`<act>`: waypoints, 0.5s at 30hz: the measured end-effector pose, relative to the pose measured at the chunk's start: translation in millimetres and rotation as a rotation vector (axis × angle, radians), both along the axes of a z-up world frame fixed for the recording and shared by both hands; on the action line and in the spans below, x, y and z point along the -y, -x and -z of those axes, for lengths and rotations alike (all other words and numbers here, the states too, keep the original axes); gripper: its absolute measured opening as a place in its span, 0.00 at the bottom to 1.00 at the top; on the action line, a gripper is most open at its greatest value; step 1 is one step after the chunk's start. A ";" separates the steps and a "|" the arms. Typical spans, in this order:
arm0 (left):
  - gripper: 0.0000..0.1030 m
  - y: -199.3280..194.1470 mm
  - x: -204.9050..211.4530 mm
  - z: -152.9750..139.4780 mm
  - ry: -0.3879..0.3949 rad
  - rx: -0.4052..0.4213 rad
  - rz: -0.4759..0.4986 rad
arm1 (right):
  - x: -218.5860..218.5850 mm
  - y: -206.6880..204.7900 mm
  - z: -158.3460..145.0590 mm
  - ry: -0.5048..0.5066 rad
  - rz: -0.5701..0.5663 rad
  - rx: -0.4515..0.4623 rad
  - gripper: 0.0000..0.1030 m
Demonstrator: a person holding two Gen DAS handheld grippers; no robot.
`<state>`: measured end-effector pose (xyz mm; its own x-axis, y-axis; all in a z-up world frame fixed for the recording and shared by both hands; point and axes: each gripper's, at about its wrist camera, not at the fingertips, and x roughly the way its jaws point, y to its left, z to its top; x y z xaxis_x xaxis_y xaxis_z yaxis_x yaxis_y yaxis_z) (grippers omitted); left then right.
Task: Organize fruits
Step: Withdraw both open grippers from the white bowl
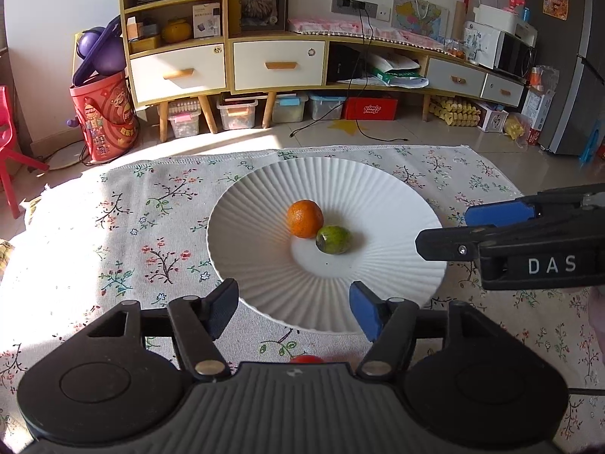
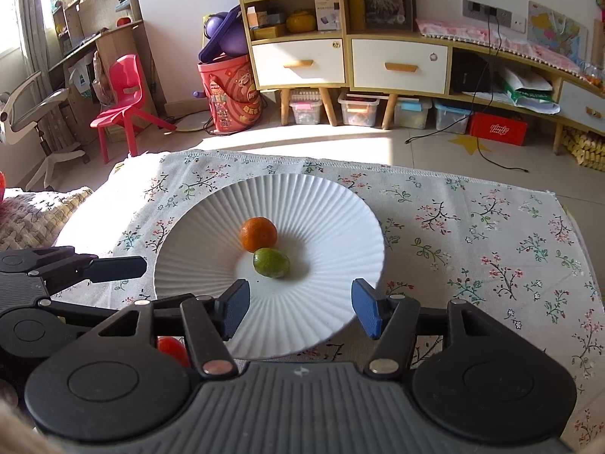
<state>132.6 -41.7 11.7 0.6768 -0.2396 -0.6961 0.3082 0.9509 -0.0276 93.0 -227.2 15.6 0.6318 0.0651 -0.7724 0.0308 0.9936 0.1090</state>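
Observation:
A white ribbed plate (image 1: 264, 196) (image 2: 321, 208) sits on the floral cloth. In its middle an orange (image 1: 304, 218) (image 2: 258, 234) touches a green fruit (image 1: 333, 239) (image 2: 271, 262). My left gripper (image 1: 293, 310) is open and empty over the plate's near rim. My right gripper (image 2: 300, 310) is open and empty over the plate's near rim; it also shows at the right of the left wrist view (image 1: 442, 232). A red fruit (image 1: 307, 359) (image 2: 172, 348) lies on the cloth just before the plate, mostly hidden by the grippers.
The floral cloth (image 1: 113, 227) (image 2: 491, 246) covers a low table. Beyond it are tiled floor, a shelf unit (image 1: 227, 56), a red bin (image 1: 104, 117) and a red chair (image 2: 124, 98).

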 end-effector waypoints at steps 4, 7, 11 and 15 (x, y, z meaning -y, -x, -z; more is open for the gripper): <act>0.60 10.2 -8.6 -3.5 0.007 0.005 -0.008 | -4.7 10.1 -5.4 0.001 -0.006 0.016 0.61; 0.64 15.9 -13.2 -5.1 0.010 0.004 -0.010 | -7.8 15.9 -7.5 -0.003 -0.008 0.022 0.64; 0.69 27.0 -20.5 -5.5 0.011 0.005 -0.009 | -11.8 24.4 -8.0 0.000 -0.018 0.027 0.67; 0.70 36.0 -28.9 -3.7 0.005 -0.004 -0.006 | -14.8 30.3 -6.8 0.001 -0.027 0.027 0.71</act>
<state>96.6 -12.8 15.5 0.6754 -0.2389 -0.6977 0.3021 0.9527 -0.0338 62.7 -212.4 22.4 0.6506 0.0817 -0.7550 0.0015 0.9941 0.1088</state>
